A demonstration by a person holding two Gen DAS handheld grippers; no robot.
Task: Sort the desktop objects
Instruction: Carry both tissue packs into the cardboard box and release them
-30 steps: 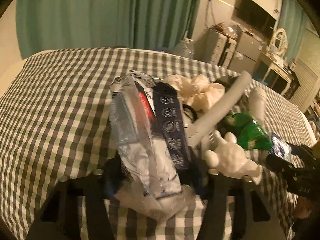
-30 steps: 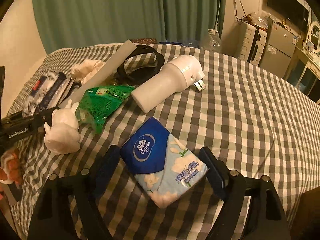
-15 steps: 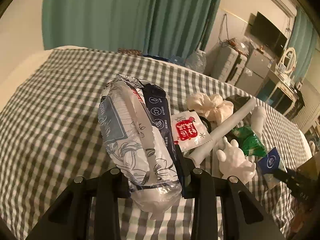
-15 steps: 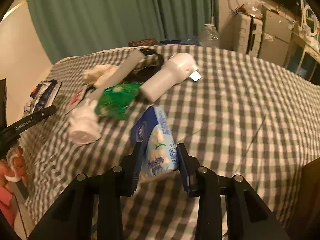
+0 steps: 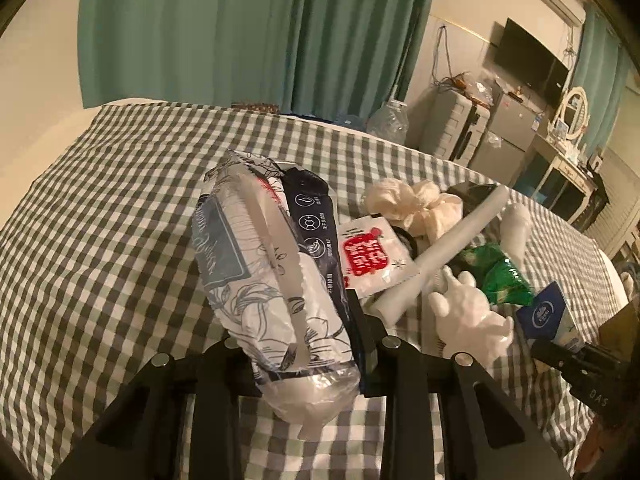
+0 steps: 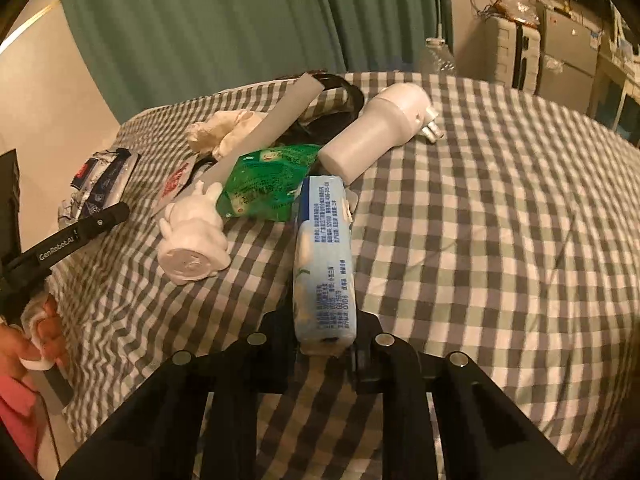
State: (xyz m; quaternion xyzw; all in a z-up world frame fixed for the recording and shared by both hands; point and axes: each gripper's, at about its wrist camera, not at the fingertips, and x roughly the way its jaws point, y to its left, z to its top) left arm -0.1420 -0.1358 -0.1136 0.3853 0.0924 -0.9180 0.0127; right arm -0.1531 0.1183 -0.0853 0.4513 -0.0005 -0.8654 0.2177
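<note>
1. Green-and-white checked cloth [image 5: 100, 216] is covering the worktop; teal curtains [image 5: 240, 32] are hanging behind it.
2. The left claw [image 5: 298, 344] is clamping a clear-wrapped wipes pack [image 5: 264, 280] with a line-drawn floral print and a dark blue panel, holding it lifted off the cloth and tilted away from the camera.
3. The right claw [image 6: 324, 340] is pinching a blue-and-white tissue pack [image 6: 324, 264] on edge, printed side up, above the cloth.
4. A pile is lying between the two claws: a white sachet with a red label [image 5: 370, 254], a crumpled cream cloth [image 5: 416, 204], a long pale tube [image 5: 444, 256] lying diagonally across the others.
5. A white animal figurine [image 6: 192, 236] is lying on its side, its flat base facing the right wrist camera, touching a green snack packet [image 6: 268, 184].
6. A white cylindrical plug-in device [image 6: 380, 128] is lying beyond the packet, its prongs pointing away to the right; a black strap [image 6: 344, 96] is curling behind the tube.
7. The far end of the tissue pack is sitting just beside the green packet; whether touching, cannot tell.
8. In the right wrist view, a hand [image 6: 40, 340] is gripping the left claw's handle at the left edge.
</note>
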